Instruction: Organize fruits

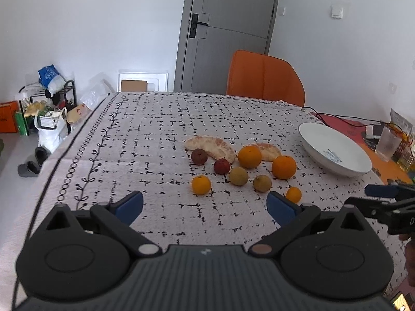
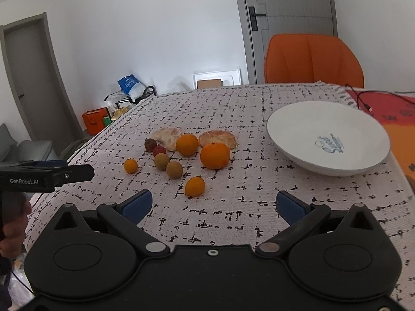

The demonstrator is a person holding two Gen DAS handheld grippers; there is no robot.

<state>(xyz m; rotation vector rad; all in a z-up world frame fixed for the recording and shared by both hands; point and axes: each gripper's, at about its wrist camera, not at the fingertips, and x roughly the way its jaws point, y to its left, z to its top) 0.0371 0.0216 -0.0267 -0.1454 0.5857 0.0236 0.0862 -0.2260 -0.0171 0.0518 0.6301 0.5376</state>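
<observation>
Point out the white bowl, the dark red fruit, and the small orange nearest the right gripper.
white bowl [image 2: 298, 140], right wrist view, on the bare inner wall left of the blue print.
dark red fruit [image 1: 221, 166], left wrist view, on its middle.
small orange [image 2: 194, 186], right wrist view, on its middle.

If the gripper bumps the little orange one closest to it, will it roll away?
Probably. The small orange fruit looks round and sits loose on the flat tablecloth, touching nothing, so a nudge would likely send it rolling. Its skin looks smooth, so open fingers might slip.
</observation>
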